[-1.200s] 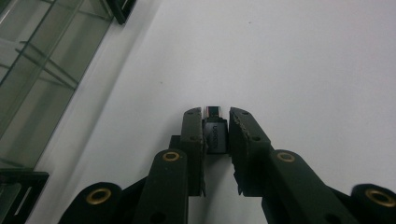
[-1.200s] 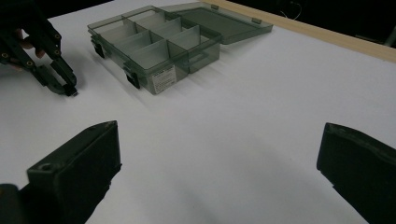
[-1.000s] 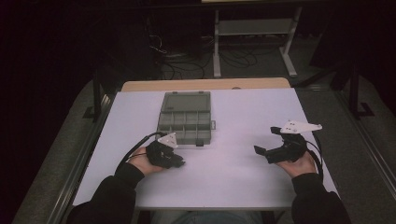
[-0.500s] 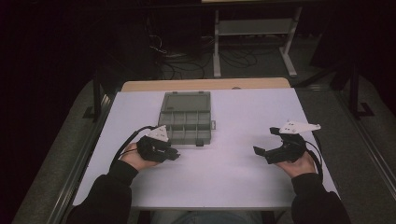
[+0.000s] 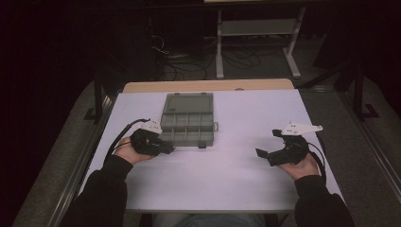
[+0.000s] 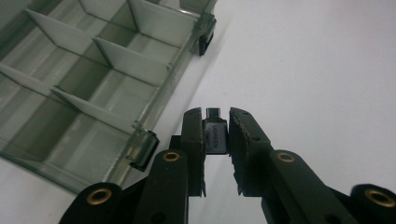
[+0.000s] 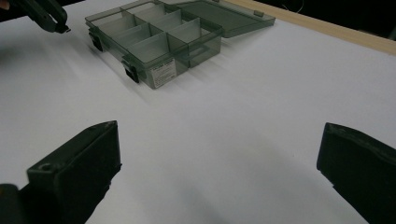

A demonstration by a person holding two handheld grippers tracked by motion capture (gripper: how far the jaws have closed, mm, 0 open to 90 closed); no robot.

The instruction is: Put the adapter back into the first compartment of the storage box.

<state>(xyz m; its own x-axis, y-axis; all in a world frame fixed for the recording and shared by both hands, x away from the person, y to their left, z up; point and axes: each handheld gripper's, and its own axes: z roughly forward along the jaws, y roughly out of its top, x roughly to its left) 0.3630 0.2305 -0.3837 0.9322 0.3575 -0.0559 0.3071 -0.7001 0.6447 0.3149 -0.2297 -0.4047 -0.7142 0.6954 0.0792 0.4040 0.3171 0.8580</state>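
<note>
A clear grey compartment box (image 5: 187,125) lies open on the white table (image 5: 227,184), its lid folded back. My left gripper (image 5: 166,147) hovers at the box's near left corner. In the left gripper view, this gripper (image 6: 215,114) is shut on a small grey adapter (image 6: 215,135) with a metal plug tip, beside the box's front wall (image 6: 154,100) and its latches. My right gripper (image 5: 268,143) rests at the right of the table with jaws wide apart. In the right gripper view, nothing lies between the jaws of this gripper (image 7: 219,140), and the box (image 7: 154,39) sits farther off with the left gripper (image 7: 49,14) beyond it.
A wooden strip (image 5: 208,85) runs along the table's far edge. Beyond it stand a metal frame (image 5: 255,42) and loose cables (image 5: 179,61) on a dark floor. White table surface stretches between the two hands.
My left hand has risen and drifted slightly away from the person, along the box's near left corner, still holding the adapter. The right hand has stayed put.
</note>
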